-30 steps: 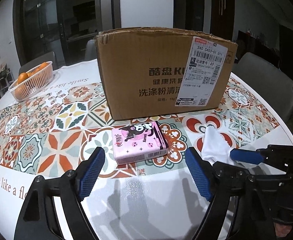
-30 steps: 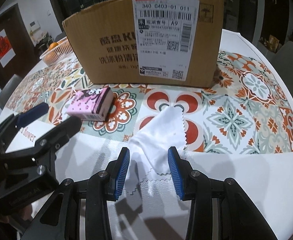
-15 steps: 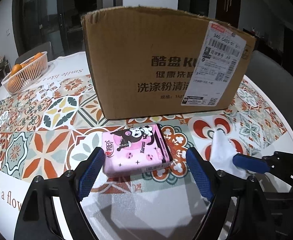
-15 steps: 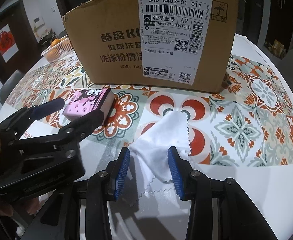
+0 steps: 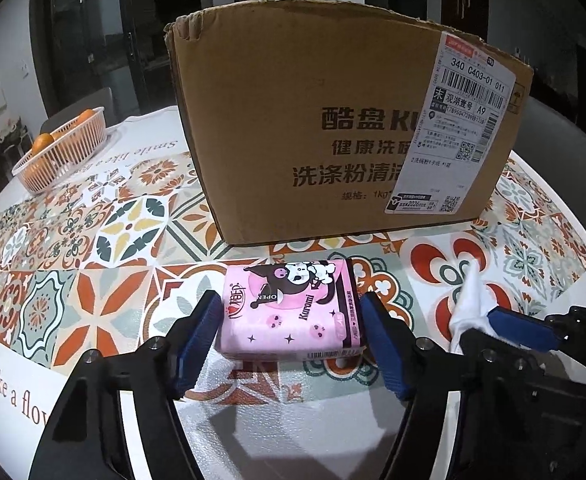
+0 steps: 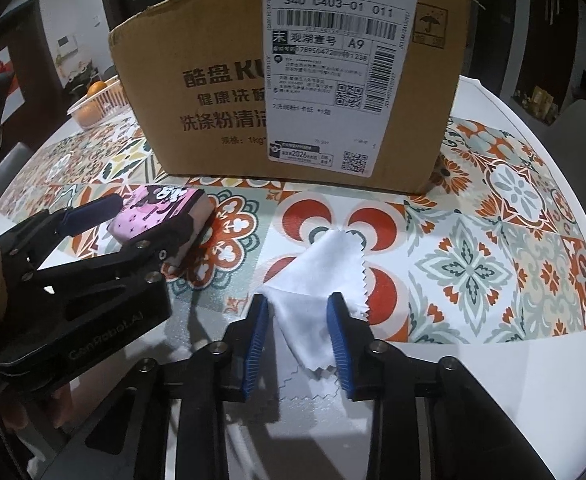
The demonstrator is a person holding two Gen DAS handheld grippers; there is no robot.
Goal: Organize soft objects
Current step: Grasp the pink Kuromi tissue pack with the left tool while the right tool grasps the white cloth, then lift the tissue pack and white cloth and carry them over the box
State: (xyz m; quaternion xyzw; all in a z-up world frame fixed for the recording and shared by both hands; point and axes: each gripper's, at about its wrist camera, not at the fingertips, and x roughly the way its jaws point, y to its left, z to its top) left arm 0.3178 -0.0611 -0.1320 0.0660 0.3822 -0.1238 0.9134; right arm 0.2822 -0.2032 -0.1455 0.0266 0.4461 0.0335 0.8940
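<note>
A pink tissue pack (image 5: 289, 312) lies on the patterned tablecloth in front of a cardboard box (image 5: 313, 80). My left gripper (image 5: 289, 300) straddles the pack and its jaws are closing; the blue pads (image 5: 197, 340) stand right at its two short sides, with no squeeze showing. To the right, a white cloth (image 6: 325, 264) with zigzag edges lies rumpled on the table. My right gripper (image 6: 297, 300) is closing around its near part, and the cloth bunches into a ridge between the pads, which still stand apart. The left gripper (image 6: 153, 216) shows at the left of the right wrist view.
The box (image 6: 221, 40) stands upright right behind both objects, its top rim high. A white basket of oranges (image 5: 65, 148) sits at the far left of the round table (image 5: 313, 428). Grey chairs stand around the table's edge.
The left gripper came forward and down over the pink pack and its jaws narrowed to the pack's sides. The right jaws narrowed too, gathering the cloth between them.
</note>
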